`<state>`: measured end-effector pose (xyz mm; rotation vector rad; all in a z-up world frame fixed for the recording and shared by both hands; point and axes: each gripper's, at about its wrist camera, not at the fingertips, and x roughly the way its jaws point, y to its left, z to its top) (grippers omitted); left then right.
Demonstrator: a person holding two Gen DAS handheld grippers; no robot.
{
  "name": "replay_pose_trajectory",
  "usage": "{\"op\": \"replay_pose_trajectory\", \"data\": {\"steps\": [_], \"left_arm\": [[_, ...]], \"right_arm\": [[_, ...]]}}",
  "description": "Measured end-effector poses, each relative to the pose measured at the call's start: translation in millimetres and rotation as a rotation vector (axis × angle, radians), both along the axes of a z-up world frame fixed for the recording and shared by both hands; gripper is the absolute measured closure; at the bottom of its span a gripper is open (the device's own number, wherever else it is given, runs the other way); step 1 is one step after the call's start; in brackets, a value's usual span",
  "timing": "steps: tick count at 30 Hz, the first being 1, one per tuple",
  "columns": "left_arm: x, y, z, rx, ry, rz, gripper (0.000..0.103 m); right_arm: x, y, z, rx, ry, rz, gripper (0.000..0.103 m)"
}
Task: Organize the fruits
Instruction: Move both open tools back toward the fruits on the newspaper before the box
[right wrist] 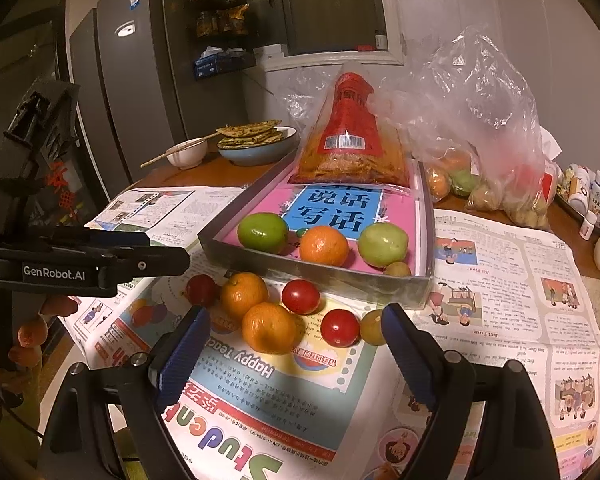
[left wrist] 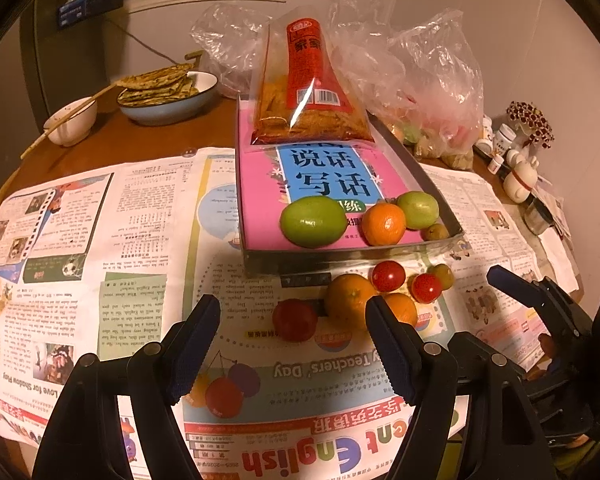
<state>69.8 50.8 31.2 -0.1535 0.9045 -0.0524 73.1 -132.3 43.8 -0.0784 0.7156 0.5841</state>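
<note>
- Both grippers are hovering empty over the newspaper [right wrist: 500,300]: my right gripper [right wrist: 296,344] is standing wide with nothing between its fingers, and my left gripper [left wrist: 294,336] is gaping too, gripping nothing.
- Loose fruit is lying on the paper just ahead of my right fingers: two oranges touching each other, the near orange [right wrist: 269,327] and the far orange [right wrist: 243,294] behind it, with three tomatoes around them.
- I am looking at the near orange as my likely next pick. It is sitting almost dead centre between my right fingers, slightly left of the midline, a short push forward and down.
- Being round, it is offering no long axis to line up with, so any approach angle should do.
- One tomato [right wrist: 339,328] is sitting just right of it, and a small yellowish fruit [right wrist: 372,327] is lying right beside my right fingertip, so I am judging that side crowded.
- My left gripper is coming in from the left, nearer the dark tomato [left wrist: 295,319], which lies ahead between its fingers; the right is better placed for the oranges.
- Beyond the loose pile, the tray [right wrist: 320,276] is already holding two green fruits, an orange and a small brown one, near its front wall.
- Farther back in the tray, a snack bag [right wrist: 350,144] is resting on a pink book [right wrist: 332,208].
</note>
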Motion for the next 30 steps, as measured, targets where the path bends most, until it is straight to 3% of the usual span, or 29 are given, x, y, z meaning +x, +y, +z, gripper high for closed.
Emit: {"op": "replay_pose_trajectory", "data": {"steps": [30], "left_arm": [[7.2,-5.6,-35.0,0.058,0.078,-0.024,0.026]], "right_arm": [[1.0,17.9,-23.1,-0.050,0.043,0.050,0.016]]}}
